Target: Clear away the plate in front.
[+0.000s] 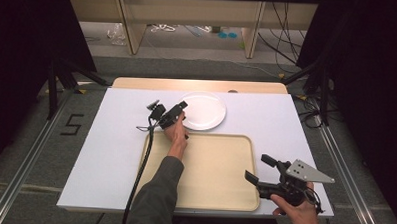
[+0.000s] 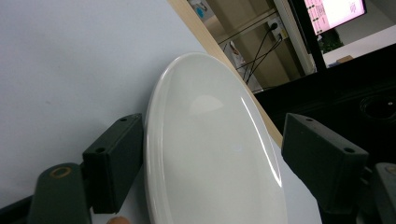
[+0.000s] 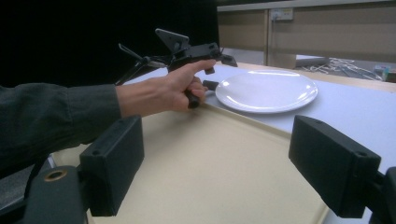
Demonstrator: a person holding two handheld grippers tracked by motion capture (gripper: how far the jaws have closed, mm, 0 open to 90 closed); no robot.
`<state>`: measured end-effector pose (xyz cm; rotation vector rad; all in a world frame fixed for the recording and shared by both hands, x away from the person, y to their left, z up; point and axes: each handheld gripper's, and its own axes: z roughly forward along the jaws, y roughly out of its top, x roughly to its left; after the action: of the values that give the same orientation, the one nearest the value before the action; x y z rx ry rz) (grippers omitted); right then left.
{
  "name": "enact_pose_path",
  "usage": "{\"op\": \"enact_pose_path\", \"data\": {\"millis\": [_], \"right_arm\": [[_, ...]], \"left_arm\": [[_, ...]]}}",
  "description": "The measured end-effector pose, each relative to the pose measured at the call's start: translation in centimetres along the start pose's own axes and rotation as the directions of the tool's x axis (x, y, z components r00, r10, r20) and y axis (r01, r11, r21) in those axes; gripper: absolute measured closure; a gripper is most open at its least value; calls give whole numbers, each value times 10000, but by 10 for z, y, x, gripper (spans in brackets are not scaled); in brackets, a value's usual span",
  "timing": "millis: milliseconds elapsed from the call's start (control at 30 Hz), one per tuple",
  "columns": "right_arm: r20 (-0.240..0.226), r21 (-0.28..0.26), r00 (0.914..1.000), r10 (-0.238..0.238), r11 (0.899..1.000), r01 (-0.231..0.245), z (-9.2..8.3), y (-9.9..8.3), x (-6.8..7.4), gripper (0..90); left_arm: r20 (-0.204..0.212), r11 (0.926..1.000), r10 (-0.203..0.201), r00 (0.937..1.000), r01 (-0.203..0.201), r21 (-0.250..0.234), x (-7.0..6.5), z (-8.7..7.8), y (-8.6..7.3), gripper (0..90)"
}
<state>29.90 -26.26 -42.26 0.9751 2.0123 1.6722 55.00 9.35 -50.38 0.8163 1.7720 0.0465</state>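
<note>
White plate (image 1: 202,110) on counter (image 1: 110,139) near far edge, beyond tray (image 1: 219,173). Looks rigid, glossy, slippery, breakable; grip by rim. Left tool (image 1: 179,113) jaws apart, straddling near rim. Right tool (image 1: 257,168) jaws apart, empty.

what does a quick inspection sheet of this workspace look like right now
surface: white table, bare around the tray.
job's things: white plate beyond an empty beige tray.
clutter: nothing seen on the table.
grippers: left gripper open at the plate's near-left rim; right gripper open, holding nothing, over the tray's right edge.
cables: black cable trailing from the left gripper.
surroundings: dark curtains, wooden shelving, loose wires on the floor behind.
</note>
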Motion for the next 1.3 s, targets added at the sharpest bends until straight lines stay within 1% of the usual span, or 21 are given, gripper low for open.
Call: {"op": "enact_pose_path", "data": {"millis": [67, 133, 200, 233, 267, 300, 333, 367, 400, 467, 767, 933, 967, 1000, 1033, 1067, 1133, 1167, 1200, 1233, 1300], "right_arm": [[-99, -212, 10000, -1, 9998, -1, 2, -1, 0, 191], [-84, 22, 9999, -108, 9999, 109, 0, 0, 0, 191], [-29, -11, 9999, -140, 9999, 140, -1, 0, -1, 191], [263, 382, 9994, -224, 9990, 214, -3, 2, -1, 191], [-69, 47, 9999, -110, 9999, 110, -1, 1, -1, 191], [245, 365, 9995, -212, 9991, 203, -3, 1, -1, 191], [153, 271, 9997, -208, 9994, 204, -2, 1, -1, 191], [-287, -105, 9996, -51, 9999, 48, 0, 0, -1, 191], [-71, -86, 9999, -111, 9999, 111, 0, 0, -1, 191], [-42, 57, 9999, -140, 9999, 140, -1, 1, -1, 191], [-168, -208, 9998, -57, 9998, 53, 2, 0, 0, 191], [-92, 20, 9997, -215, 9998, 215, 0, 1, -1, 191], [-195, -307, 9997, -115, 9995, 109, 2, 0, -1, 191], [-156, -188, 9998, -96, 9998, 93, 1, 0, -1, 192], [-153, -183, 9998, -84, 9998, 81, 1, 0, -1, 192], [-160, -248, 9998, -115, 9996, 111, 1, 0, -1, 193], [-128, -102, 9999, -90, 9999, 88, 0, 1, -1, 195], [-136, -139, 9999, -88, 9999, 86, 0, 1, -1, 195], [-6, 66, 9998, -201, 9998, 201, -2, 2, -2, 195], [21, 124, 9999, -156, 9998, 156, -3, 2, -2, 195], [-32, -80, 9999, -115, 9999, 115, -2, 2, -3, 196]], "left_arm": [[-123, 9999, -81, 9999, 82, 65, 1, 1, -1, 214], [-73, 9998, -190, 9998, 191, 32, 2, 2, -2, 216], [-37, 9996, -281, 9996, 282, 48, 2, 3, -3, 230], [29, 9992, -398, 9992, 398, 26, 2, 3, -3, 242], [-20, 9994, -335, 9994, 335, -18, 2, 3, -4, 256], [-66, 9996, -294, 9995, 294, -54, 2, 3, -5, 265], [-74, 9995, -324, 9994, 324, -15, 3, 3, -5, 282], [-72, 9990, -453, 9989, 453, -48, 4, 4, -6, 305], [-73, 9983, -580, 9983, 579, -111, 5, 3, -6, 326], [8, 9959, -886, 9961, 886, -193, 8, 3, -7, 379], [-315, 9906, -1370, 9901, 1368, -88, 9, 3, -5, 492], [-528, 9865, -1632, 9852, 1623, -216, 11, 4, -5, 567], [-609, 9828, -1828, 9813, 1809, -358, 10, 4, -5, 589], [-717, 9821, -1862, 9799, 1836, -412, 10, 5, -6, 616], [-849, 9847, -1740, 9811, 1732, -165, 13, 3, -6, 640], [-880, 9812, -1929, 9773, 1920, -190, 13, 3, -6, 653], [-920, 9803, -1973, 9760, 1958, -245, 14, 2, -6, 678], [-852, 9770, -2118, 9736, 2088, -433, 14, 3, -7, 697], [-997, 9804, -1966, 9754, 1940, -346, 15, 2, -7, 720], [-989, 9801, -1975, 9753, 1946, -386, 15, 2, -7, 739], [-1064, 9802, -1971, 9746, 1938, -402, 16, 2, -7, 792]]}}
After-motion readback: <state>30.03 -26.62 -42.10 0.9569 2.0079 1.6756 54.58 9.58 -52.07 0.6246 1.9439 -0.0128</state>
